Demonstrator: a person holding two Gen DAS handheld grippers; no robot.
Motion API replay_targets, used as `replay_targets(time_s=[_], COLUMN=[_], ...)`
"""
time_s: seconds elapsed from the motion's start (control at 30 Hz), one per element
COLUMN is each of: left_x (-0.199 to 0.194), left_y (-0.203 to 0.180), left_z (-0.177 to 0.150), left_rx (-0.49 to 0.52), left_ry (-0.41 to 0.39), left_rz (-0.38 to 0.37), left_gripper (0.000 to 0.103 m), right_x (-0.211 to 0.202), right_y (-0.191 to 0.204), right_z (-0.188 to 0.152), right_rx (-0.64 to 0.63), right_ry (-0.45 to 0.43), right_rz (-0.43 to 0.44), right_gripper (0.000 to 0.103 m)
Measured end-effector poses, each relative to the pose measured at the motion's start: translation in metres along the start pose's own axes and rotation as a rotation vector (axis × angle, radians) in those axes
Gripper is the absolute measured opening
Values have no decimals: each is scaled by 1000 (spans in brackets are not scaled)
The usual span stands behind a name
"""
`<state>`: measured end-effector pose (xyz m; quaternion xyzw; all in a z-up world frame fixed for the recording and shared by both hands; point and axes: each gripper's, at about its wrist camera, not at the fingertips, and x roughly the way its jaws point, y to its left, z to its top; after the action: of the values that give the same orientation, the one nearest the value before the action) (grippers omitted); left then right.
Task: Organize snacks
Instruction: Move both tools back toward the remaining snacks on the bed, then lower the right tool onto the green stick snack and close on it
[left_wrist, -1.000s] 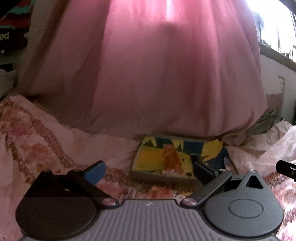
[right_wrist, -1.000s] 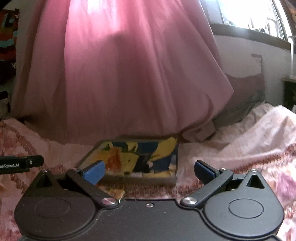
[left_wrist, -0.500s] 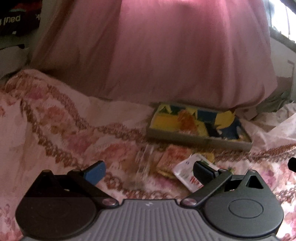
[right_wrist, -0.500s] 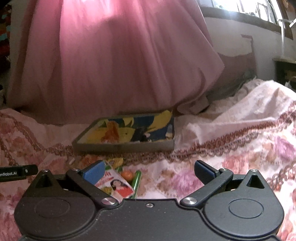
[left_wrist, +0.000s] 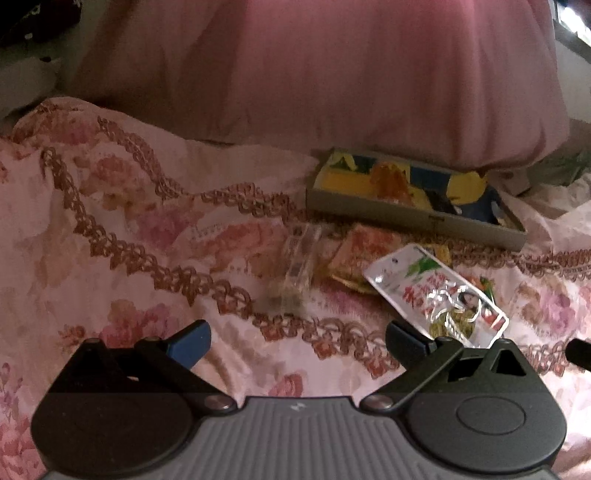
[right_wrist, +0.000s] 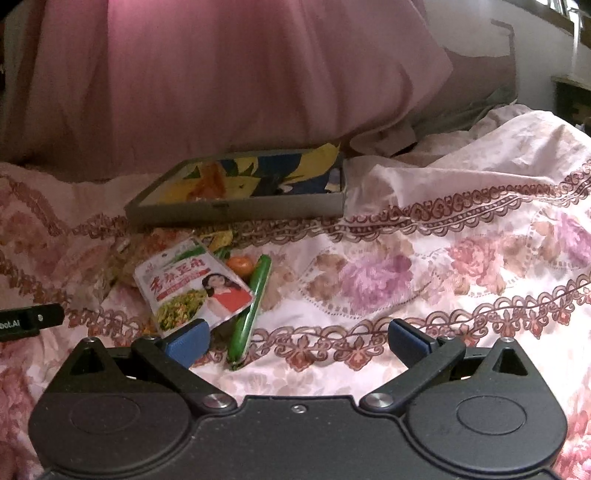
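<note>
Grippers left (left_wrist: 297, 341) and right (right_wrist: 297, 341) low over bedspread (right_wrist: 406, 277) (floral), fingers apart, empty

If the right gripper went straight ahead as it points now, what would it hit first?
Probably only the floral bedspread: the open right gripper has bare cloth ahead; the green stick snack lies left of centre. Depth is unclear.

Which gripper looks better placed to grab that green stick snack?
Probably the right gripper: it is open, and the green stick lies just ahead between its fingers. The left gripper, also open, faces bedspread.
</note>
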<state>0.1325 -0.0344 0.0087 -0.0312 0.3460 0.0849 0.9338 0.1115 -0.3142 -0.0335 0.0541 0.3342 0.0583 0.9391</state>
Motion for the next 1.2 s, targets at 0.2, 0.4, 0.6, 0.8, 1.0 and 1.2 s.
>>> replay_targets(time_s=[0.2, 0.4, 0.6, 0.8, 1.0, 1.2], left_x=[4, 11, 17, 24, 33, 42], left_y=[-5, -7, -14, -26, -35, -45], left_z=[-8, -10, -8, -3, 1, 7], left_rx=[38, 44, 63, 90, 93, 96], left_ry=[24, 47, 58, 66, 64, 63], left_rz=[2, 6, 7, 2, -13, -28], left_gripper=[103, 103, 103, 103, 103, 103], right_x=[6, 16, 25, 31, 35, 48], right_y=[9, 16, 19, 18, 13, 15], right_z=[-3, -5, -7, -4, 2, 8], right_rx=[-36, -66, -95, -122, -149, -239], right_ry=[25, 58, 94, 102, 91, 67], right_rz=[20, 40, 49, 52, 47, 33], right_gripper=[102, 102, 102, 102, 102, 102])
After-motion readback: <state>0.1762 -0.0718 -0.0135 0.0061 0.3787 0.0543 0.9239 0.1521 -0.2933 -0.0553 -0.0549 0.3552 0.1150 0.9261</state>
